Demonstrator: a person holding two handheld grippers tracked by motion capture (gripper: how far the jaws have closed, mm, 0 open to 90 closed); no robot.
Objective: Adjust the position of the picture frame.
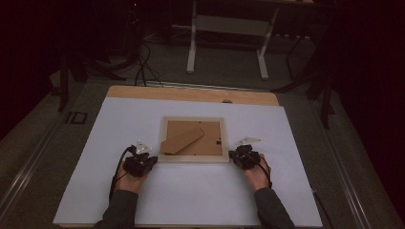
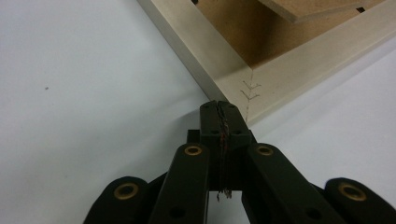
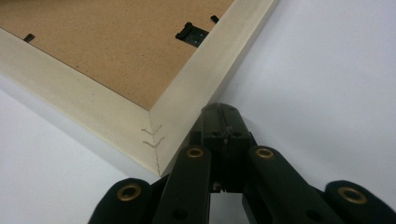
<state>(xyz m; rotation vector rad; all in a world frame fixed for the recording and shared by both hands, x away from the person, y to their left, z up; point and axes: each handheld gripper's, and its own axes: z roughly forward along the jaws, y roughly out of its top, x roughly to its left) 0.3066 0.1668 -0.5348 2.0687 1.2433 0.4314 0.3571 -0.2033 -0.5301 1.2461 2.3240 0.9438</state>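
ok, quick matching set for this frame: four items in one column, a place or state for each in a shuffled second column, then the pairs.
Items
1. left gripper
2. right gripper
3. picture frame
4. fold-out stand

Place or state
A. lies face down mid-table, brown backing up
B. jaws shut, tip at the frame's near right corner
C. cardboard flap lying aslant across the backing
D. jaws shut, tip at the frame's near left corner

Pairs: 1-D, 2-B, 3-A, 4-C
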